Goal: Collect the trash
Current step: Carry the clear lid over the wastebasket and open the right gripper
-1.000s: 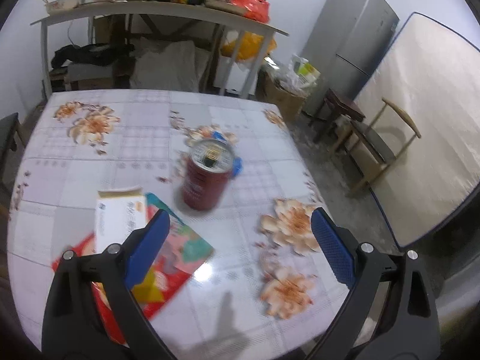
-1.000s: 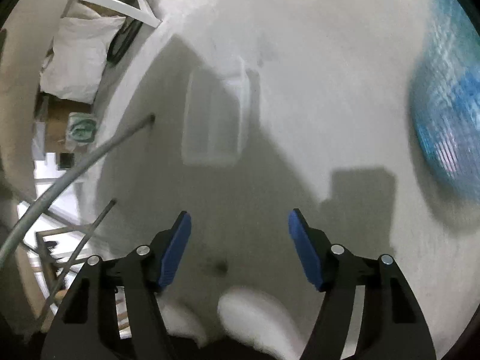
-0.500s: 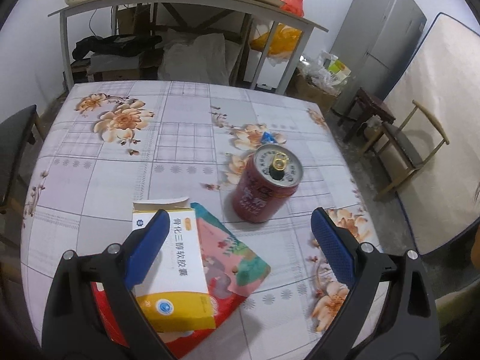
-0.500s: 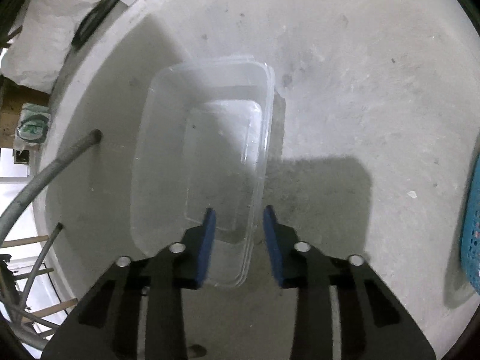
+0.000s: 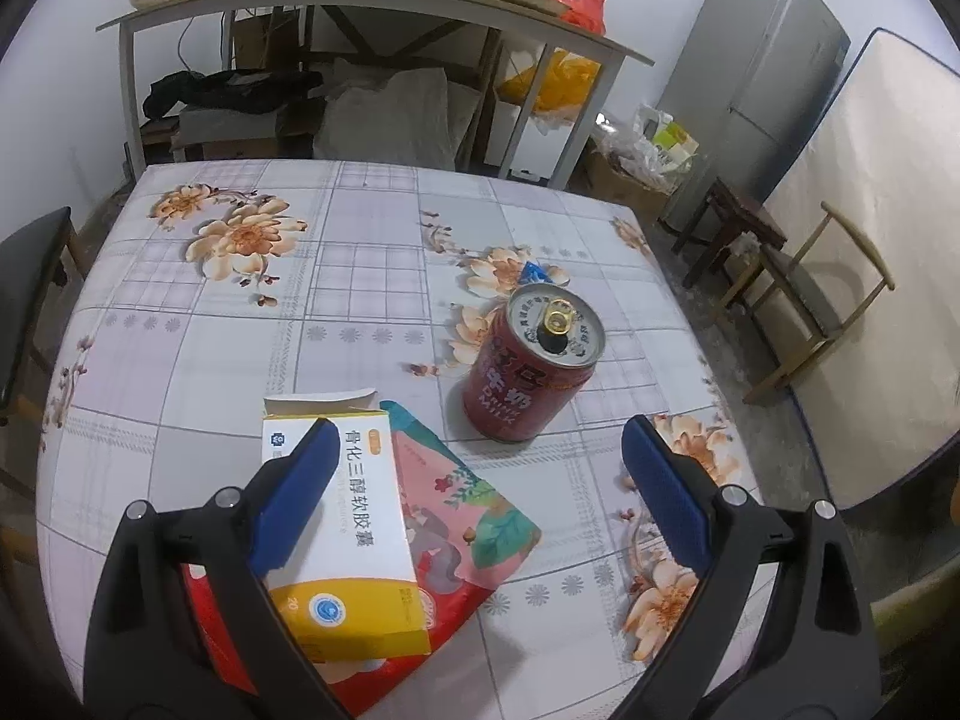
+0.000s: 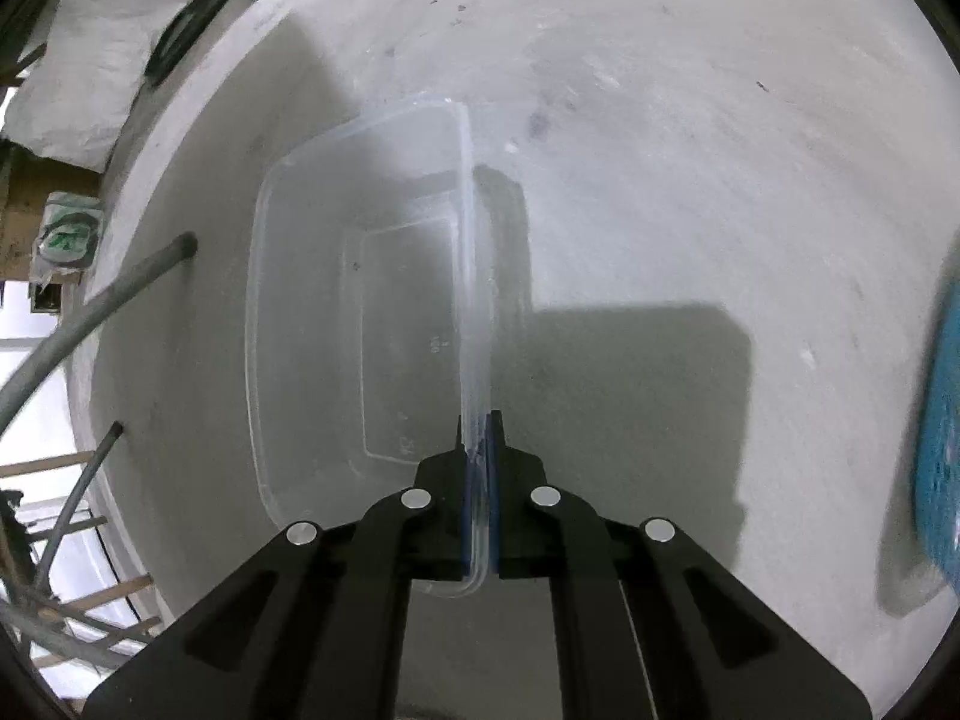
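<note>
While the right gripper is clamped on the rim of a clear rectangular plastic tub over the grey floor, nothing looks collected yet.

Near the bench's front edge, the left gripper hangs spread wide and empty above a white-and-yellow cardboard box lying on a red printed pouch; beyond, toward the right edge, an opened red drink can stands upright, untouched.
</note>
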